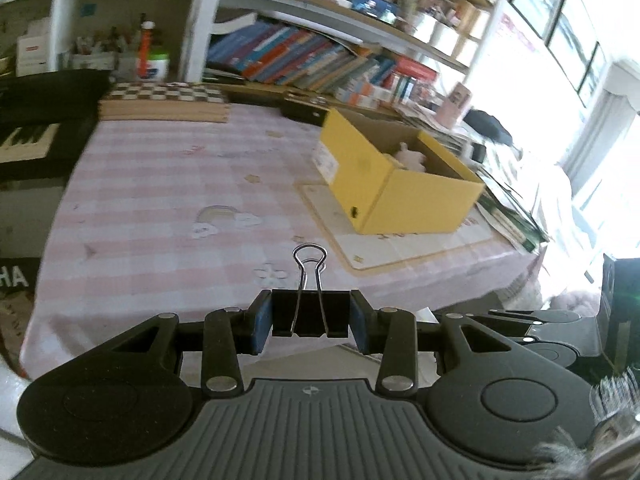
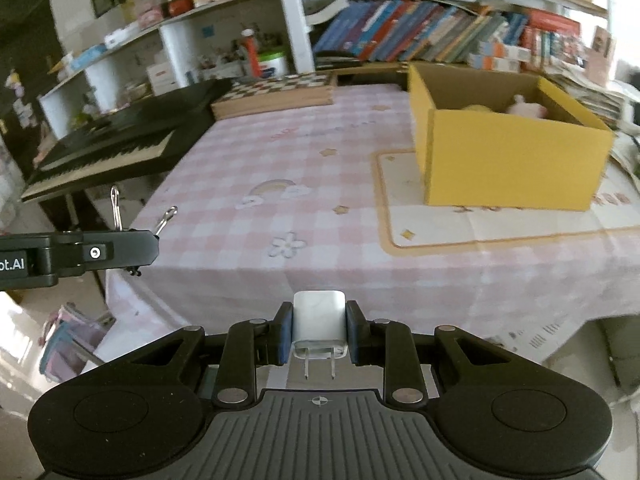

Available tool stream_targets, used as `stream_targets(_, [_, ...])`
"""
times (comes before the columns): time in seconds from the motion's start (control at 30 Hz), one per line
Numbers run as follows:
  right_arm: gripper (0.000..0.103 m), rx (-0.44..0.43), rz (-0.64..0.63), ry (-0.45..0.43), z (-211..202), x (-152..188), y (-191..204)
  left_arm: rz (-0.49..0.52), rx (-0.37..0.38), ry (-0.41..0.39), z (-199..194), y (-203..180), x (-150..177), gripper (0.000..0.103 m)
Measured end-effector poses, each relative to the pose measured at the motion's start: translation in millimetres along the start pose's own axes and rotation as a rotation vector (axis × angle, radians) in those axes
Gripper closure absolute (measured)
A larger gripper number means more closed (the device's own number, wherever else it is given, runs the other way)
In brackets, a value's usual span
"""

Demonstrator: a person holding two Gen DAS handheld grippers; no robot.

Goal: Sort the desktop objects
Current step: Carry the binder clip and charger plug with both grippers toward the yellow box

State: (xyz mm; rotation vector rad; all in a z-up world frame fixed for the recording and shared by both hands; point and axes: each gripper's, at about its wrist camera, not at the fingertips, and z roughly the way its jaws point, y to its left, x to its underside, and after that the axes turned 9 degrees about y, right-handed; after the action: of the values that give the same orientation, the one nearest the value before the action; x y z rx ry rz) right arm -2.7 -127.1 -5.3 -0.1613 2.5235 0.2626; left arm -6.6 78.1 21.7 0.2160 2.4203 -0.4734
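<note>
Left gripper [image 1: 311, 316] and right gripper [image 2: 319, 330] (both level) clamped shut.

Likely home study: bookshelves [image 2: 440, 36], keyboard piano [image 2: 108, 152].

binder clip [image 1: 308, 312] black | charger [image 2: 319, 322] white | box [image 2: 508, 168] yellow | tablecloth [image 2: 320, 152] pink-white check

The left gripper [image 1: 311, 318] clamps a black binder clip [image 1: 310, 312] above the checked tablecloth [image 1: 180, 184], near a yellow box [image 1: 400, 184].
</note>
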Motion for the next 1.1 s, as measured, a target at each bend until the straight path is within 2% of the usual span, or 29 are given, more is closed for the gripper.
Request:
stream_targets(0.67, [0.077,0.139,0.183,-0.012,-25,19,-77,0.159,0.156,0.090,62,-76,-25,0.066])
stream_targets(1.1, [0.077,0.155,0.200,-0.008,-27,0,-134,0.190,0.183,0.109,103,-121,-54,0.066])
